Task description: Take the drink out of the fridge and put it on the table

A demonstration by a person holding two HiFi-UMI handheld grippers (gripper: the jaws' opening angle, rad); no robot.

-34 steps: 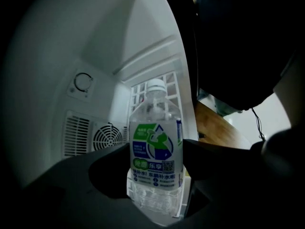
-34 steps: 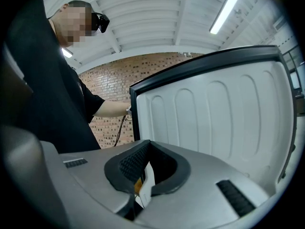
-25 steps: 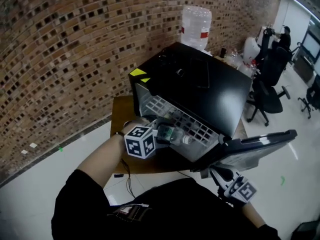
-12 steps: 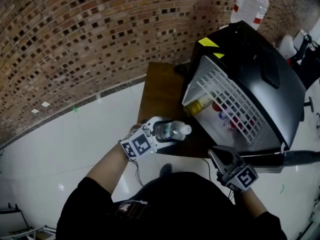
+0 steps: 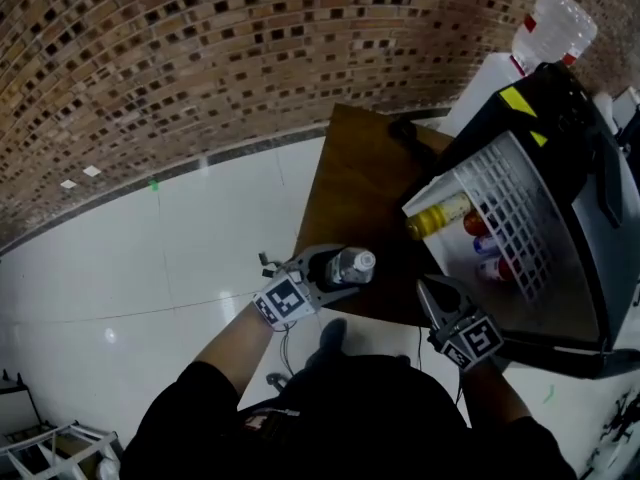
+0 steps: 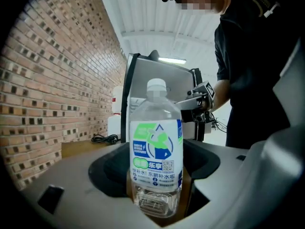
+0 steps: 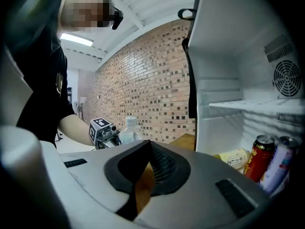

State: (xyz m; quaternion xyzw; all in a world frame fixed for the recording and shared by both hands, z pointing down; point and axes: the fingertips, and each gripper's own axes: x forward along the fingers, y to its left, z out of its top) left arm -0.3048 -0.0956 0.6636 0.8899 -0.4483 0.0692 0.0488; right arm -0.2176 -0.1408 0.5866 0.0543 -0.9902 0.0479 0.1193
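A clear water bottle (image 5: pixel 352 264) with a white cap and a green and blue label (image 6: pixel 156 144) stands upright between the jaws of my left gripper (image 5: pixel 338 270), which is shut on its lower body (image 6: pixel 157 206). It hangs over the near edge of the brown wooden table (image 5: pixel 350 178); whether its base touches the wood I cannot tell. The black fridge (image 5: pixel 575 138) stands open to the right. My right gripper (image 5: pixel 430 293) is near the fridge's door (image 5: pixel 560 353), jaws together and nothing in them (image 7: pixel 147 147).
Inside the fridge lie a yellow bottle (image 5: pixel 437 217) and a red can (image 7: pixel 257 159) behind a white wire shelf (image 5: pixel 520 218). A big water jug (image 5: pixel 555 23) stands behind the fridge. A black cable (image 5: pixel 405 128) lies on the table's far corner. White floor spreads left.
The left gripper has carried the bottle out of the fridge and leftward to the table's near edge. The view has swung left. The right gripper stays by the open door.
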